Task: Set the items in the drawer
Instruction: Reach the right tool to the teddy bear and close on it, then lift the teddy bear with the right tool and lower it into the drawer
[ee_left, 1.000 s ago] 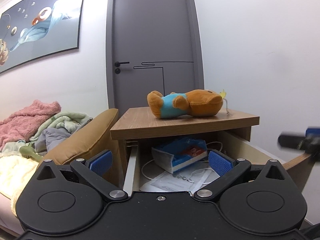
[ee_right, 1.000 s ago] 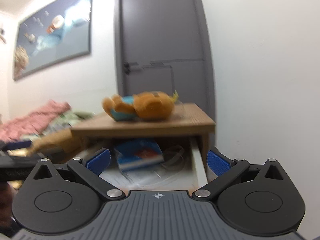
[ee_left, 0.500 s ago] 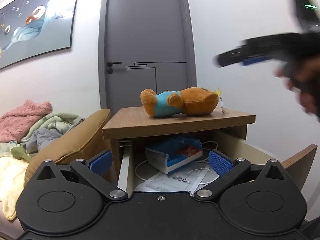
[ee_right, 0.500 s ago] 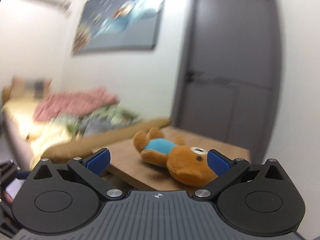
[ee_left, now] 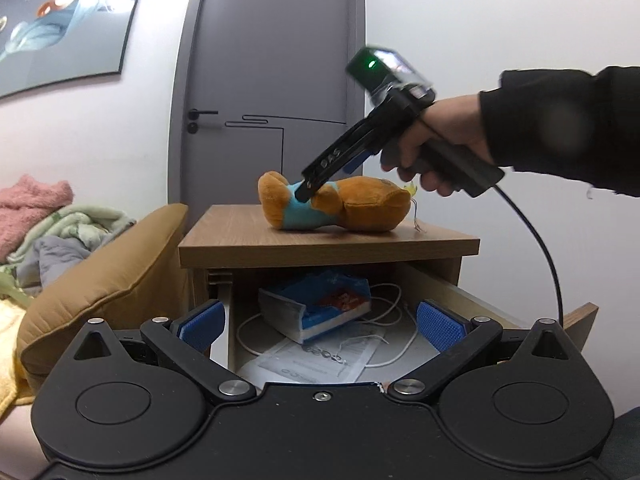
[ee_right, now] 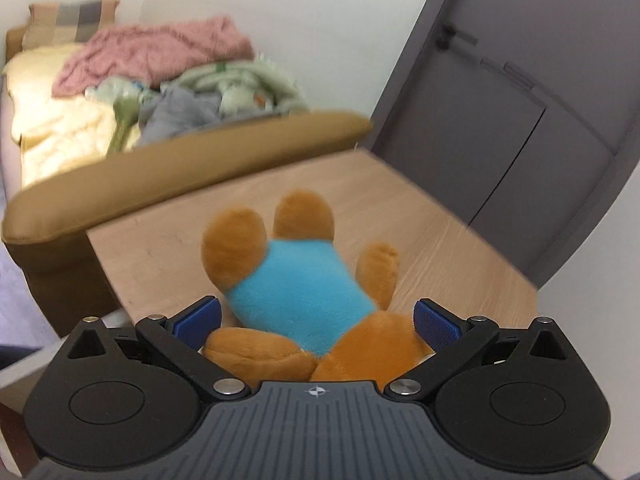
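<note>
While the orange plush bear in a blue shirt [ee_right: 298, 300] lay on the wooden bedside table [ee_left: 328, 242], it was straddled, ungripped, by the right gripper's [ee_right: 316, 318] wide jaws; the left gripper [ee_left: 320, 320], also wide, was held before the open wooden drawer [ee_left: 460, 300].

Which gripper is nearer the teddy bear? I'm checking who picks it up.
Right. The right gripper is open around the teddy bear; the left gripper hangs back before the open drawer.

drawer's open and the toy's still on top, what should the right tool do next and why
Probably close the right tool on the plush bear: its open blue pads already flank the bear's body on the nightstand, and nothing is gripped.
</note>
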`<state>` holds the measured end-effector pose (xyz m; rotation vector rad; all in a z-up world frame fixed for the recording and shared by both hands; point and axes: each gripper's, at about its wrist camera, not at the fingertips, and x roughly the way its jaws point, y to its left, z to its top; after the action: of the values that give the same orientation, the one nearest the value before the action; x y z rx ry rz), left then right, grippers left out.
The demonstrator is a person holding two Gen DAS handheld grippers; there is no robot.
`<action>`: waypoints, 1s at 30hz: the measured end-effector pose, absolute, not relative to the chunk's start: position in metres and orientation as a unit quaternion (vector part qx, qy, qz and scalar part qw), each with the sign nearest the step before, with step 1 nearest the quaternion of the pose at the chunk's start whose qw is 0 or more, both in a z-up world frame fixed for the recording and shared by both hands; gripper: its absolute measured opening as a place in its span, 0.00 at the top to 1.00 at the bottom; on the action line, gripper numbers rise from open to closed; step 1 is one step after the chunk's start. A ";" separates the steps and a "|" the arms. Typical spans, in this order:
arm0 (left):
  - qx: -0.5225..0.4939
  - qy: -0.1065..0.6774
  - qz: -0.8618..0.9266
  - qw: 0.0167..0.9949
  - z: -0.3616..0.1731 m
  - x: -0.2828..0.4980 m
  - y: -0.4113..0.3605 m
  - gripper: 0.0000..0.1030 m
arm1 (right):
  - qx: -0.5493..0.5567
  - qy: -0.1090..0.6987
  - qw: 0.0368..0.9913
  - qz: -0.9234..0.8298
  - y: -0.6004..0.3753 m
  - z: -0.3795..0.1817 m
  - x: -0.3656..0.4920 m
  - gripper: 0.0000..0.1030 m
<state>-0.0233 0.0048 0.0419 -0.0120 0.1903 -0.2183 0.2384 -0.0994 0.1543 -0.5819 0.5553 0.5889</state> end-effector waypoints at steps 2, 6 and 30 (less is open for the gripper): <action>-0.010 0.098 -0.112 0.989 0.042 -0.024 0.008 0.01 | -0.281 0.277 0.874 0.283 -0.095 0.150 0.244 0.01; -0.014 0.102 -0.114 0.988 0.042 -0.023 0.013 0.01 | -0.295 0.297 0.867 0.270 -0.084 0.146 0.253 0.01; -0.003 0.091 -0.104 0.990 0.033 -0.032 0.024 0.01 | -0.341 0.259 0.876 0.221 -0.064 0.209 0.187 0.40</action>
<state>-0.0317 0.0245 0.0327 -0.0052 0.1832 -0.2080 0.1871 -0.0638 0.2090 -0.7127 0.5413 0.4602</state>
